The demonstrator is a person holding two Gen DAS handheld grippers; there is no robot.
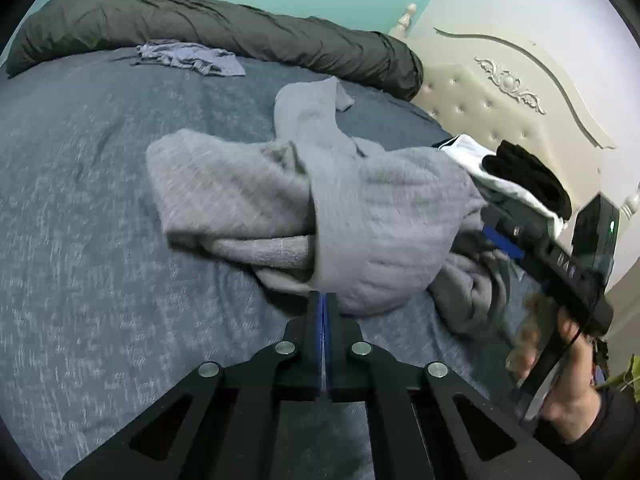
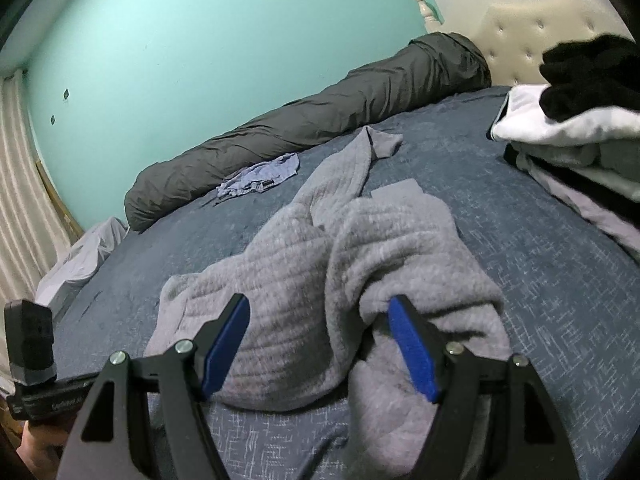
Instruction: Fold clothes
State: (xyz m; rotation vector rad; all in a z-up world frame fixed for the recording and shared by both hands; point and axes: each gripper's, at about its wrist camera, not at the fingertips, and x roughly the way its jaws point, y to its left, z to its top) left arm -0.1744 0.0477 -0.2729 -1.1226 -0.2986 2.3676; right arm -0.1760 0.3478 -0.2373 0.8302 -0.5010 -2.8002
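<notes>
Sweater: we see the grey sweater (image 1: 248, 196) crumpled at the centre of the left wrist frame, lying on the bed (image 1: 80, 200); 1 sleeve runs toward the upper middle of the frame.
Left gripper: our left gripper (image 1: 323, 300) sits at the lower centre, its fingers pressed together with the tips at the sweater's near edge; we cannot tell whether any cloth is pinched between them.
Right gripper: in the right wrist view our right gripper (image 2: 318, 344) has its 2 blue-padded fingers (image 2: 226, 344) spread wide, released, 1 on each side of a fold of the sweater (image 2: 304, 280), gripping nothing.
Hand: a hand (image 1: 568, 380) holds the right gripper's handle at the lower right of the left wrist frame.
Stack: folded clothes (image 2: 576, 136), white with a black piece on top, sit at the upper right of the right wrist frame.
Blue garment: a small crumpled blue garment (image 1: 192, 58) lies at the upper left, just beside the rolled dark duvet (image 1: 200, 24).
Headboard: a cream headboard (image 1: 500, 92) fills the upper right.
</notes>
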